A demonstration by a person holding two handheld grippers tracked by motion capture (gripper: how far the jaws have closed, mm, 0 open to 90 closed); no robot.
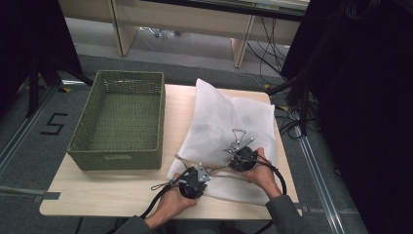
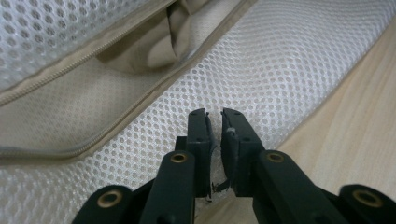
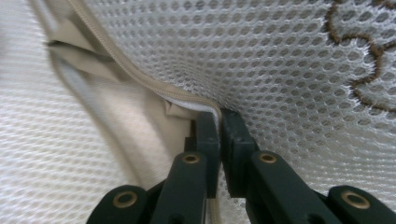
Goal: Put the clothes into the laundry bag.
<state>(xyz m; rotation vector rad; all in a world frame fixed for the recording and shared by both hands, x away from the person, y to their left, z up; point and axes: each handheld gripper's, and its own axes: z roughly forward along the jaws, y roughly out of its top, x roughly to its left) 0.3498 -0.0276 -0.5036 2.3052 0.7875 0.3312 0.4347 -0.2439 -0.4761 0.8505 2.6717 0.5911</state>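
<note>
A white mesh laundry bag (image 1: 229, 122) lies on the right half of the wooden table, with its beige zipper mouth gaping toward the near edge. My left gripper (image 1: 200, 174) is at the bag's near-left corner. In the left gripper view its jaws (image 2: 217, 116) are pinched on the mesh (image 2: 261, 79) just below the open zipper (image 2: 93, 60). My right gripper (image 1: 238, 155) sits on the bag further right. It (image 3: 219, 119) is shut on the zipper edge (image 3: 154, 86) of the mouth, with beige lining (image 3: 154, 126) showing inside. A brown embroidered line (image 3: 355, 74) runs over the mesh.
A green woven basket (image 1: 78, 141) stands empty on the left half of the table (image 1: 97, 192). Bare wood lies in front of the basket and along the near edge. Black stands and cables crowd the floor to the right and left.
</note>
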